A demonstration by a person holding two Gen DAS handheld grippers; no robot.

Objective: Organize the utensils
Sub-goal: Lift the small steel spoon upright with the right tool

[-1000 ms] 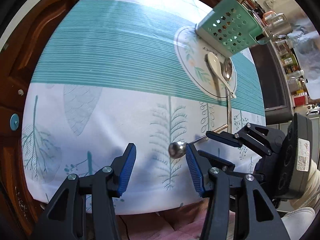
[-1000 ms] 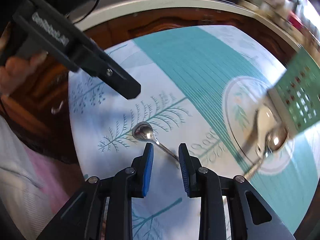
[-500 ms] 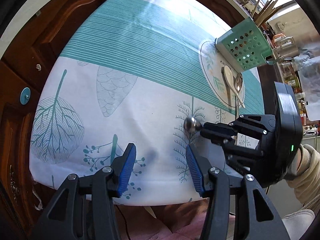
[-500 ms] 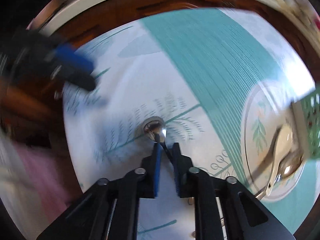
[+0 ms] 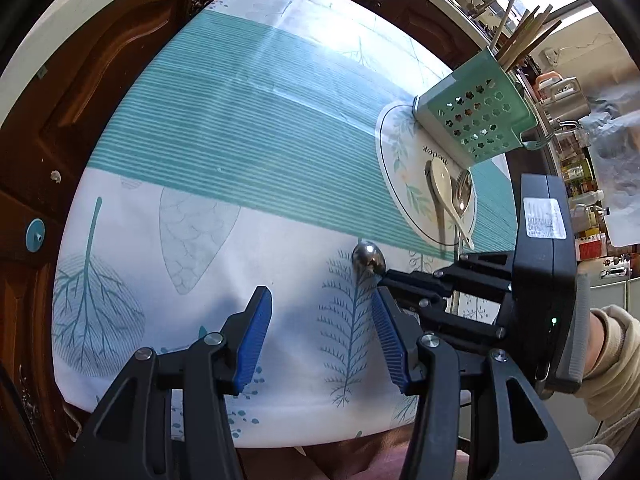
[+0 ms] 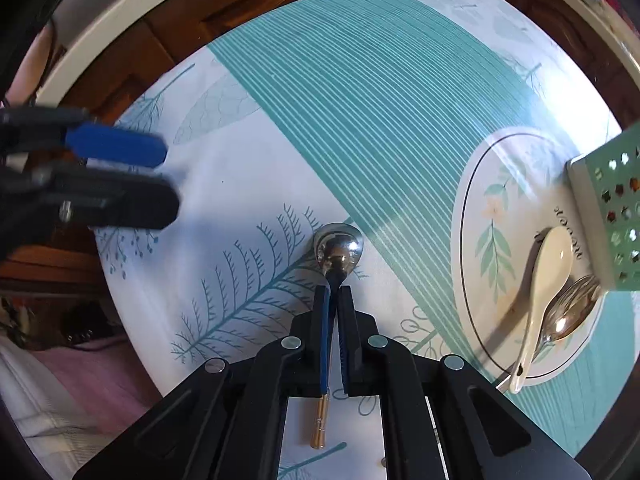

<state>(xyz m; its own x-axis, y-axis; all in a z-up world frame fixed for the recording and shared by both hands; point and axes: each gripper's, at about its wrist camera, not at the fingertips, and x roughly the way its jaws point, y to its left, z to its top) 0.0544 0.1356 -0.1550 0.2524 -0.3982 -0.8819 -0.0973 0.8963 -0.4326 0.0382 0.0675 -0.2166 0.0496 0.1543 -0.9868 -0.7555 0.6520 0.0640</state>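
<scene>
We see our right gripper (image 6: 334,292) with its blue-padded jaws pinching the thin neck of a polished steel spoon with a gold-tipped handle (image 6: 338,250). The round bowl of that spoon sticks out just ahead of the fingertips, and the handle runs back between the jaws, its gold end showing behind the pads. Whether the bowl touches the white and teal leaf-print tablecloth (image 6: 360,100) beneath it, we cannot tell.

In the left wrist view, the right gripper (image 5: 384,278) comes in from the right, its tip just ahead of our left gripper's right-hand finger, with the spoon bowl (image 5: 368,258) showing beyond it. Our left gripper (image 5: 322,334) has its jaws spread wide with only the cloth between them.

Ahead and to the right of the right jaws lies an oval white plate with a leaf pattern (image 6: 480,208). On it rest a cream ceramic soup spoon (image 6: 548,268) and a second shiny metal spoon (image 6: 572,312), side by side and touching. A green perforated plastic utensil holder (image 5: 480,120) stands at the far edge of the plate, with wooden chopsticks (image 5: 528,32) rising from it.
</scene>
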